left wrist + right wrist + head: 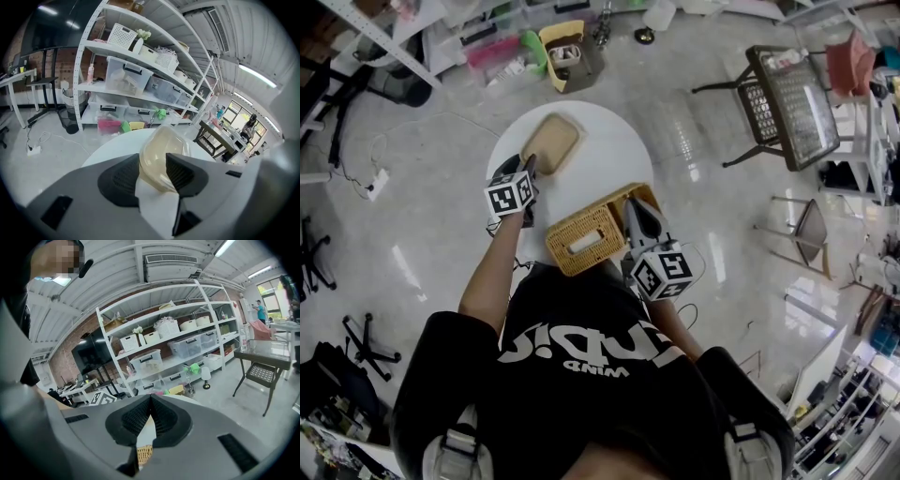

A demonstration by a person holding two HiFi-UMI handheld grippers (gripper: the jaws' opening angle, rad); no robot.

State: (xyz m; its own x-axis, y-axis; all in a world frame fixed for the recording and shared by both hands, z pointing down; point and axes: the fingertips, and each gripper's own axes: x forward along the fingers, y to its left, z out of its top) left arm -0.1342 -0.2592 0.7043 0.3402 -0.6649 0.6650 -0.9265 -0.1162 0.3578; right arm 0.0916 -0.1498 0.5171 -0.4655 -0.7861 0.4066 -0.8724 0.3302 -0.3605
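A tan shallow tray [551,142] lies on the far side of a round white table [614,150]. My left gripper [530,173] is at the tray's near left corner. In the left gripper view the tray [161,150] sits between the pads, and the left gripper [152,158] is shut on its edge. A woven tissue box [602,223] stands at the table's near edge. My right gripper [639,216] hovers over its right end. That right gripper [150,400] is shut, tips touching, with a strip of the woven box [144,454] showing below.
Storage shelves with plastic bins [511,47] stand beyond the table. A dark-framed glass table [795,101] stands at the right, with a small chair [811,230] nearer. A cable and power strip [375,183] lie on the floor to the left.
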